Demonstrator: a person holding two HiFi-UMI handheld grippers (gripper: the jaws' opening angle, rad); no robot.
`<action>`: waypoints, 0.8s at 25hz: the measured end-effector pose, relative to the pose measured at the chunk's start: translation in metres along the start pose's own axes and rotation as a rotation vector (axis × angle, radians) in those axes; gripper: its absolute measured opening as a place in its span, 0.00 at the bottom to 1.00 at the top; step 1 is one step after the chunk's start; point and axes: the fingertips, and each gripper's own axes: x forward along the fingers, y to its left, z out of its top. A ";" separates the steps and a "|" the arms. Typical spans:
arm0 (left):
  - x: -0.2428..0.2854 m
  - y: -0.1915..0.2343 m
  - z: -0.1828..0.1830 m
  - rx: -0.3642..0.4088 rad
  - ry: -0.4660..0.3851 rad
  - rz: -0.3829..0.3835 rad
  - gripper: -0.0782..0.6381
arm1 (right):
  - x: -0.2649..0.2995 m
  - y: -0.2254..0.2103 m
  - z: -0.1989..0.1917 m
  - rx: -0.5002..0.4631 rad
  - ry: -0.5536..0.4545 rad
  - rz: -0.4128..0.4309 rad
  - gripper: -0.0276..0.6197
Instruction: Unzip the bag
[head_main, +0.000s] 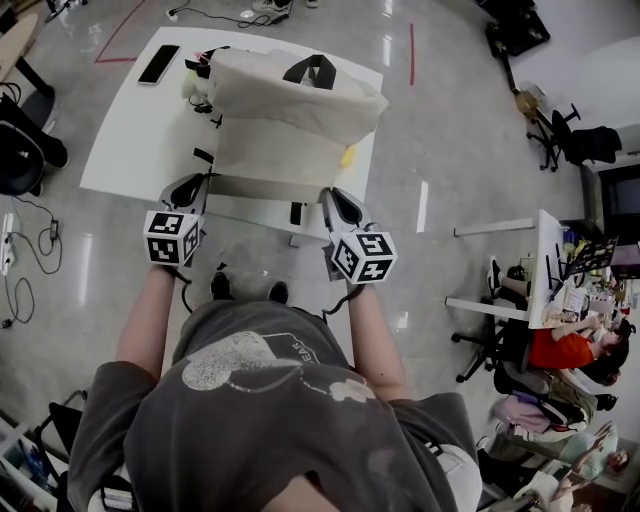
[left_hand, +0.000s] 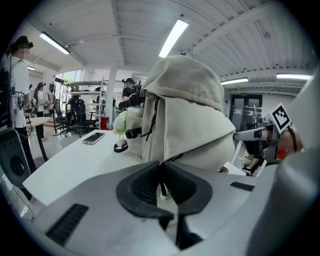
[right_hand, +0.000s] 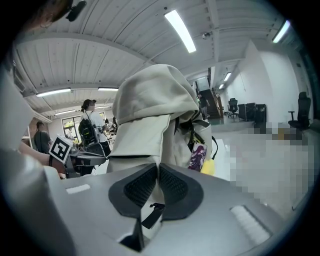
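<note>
Bag: the cream bag (head_main: 290, 120) stood on the white bench (head_main: 120, 150), toward its near edge, with its near face to the person.
Left gripper: the left gripper (left_hand: 161, 172) was clenched on a thin dark pull (left_hand: 161, 186) at the bag's near left corner.
Right gripper: the right gripper (right_hand: 157, 176) was clenched as well, pinching a black tab (right_hand: 151, 214) at the bag's near right corner.
Zip: a dark zip (left_hand: 200, 147) ran across the near face between the two grippers. How much of it gaped could not be told.
Also on bench: a phone (head_main: 158, 63) lay near the far left corner, well apart from the bag.
Step in hand: probably drawing the pull along the zip while the right gripper anchored the bag.
Doing it well: the pull should travel in line with the zip, not up or away from it. The right gripper should hold firm against it so the fabric stays taut and flat.
Risk: the pull was thin and could slip from the pads. Slack cloth could bunch into the slider, and an unbraced bag could slide toward the bench's near edge.
</note>
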 end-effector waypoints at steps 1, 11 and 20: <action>0.000 0.000 0.000 -0.002 -0.002 0.002 0.16 | 0.000 0.000 0.000 0.001 0.001 -0.004 0.08; 0.001 -0.007 -0.006 -0.049 -0.017 -0.007 0.16 | -0.001 0.000 -0.003 0.010 0.000 -0.050 0.08; -0.018 -0.021 0.003 -0.037 -0.078 0.045 0.17 | -0.010 0.000 0.000 0.052 -0.046 -0.037 0.10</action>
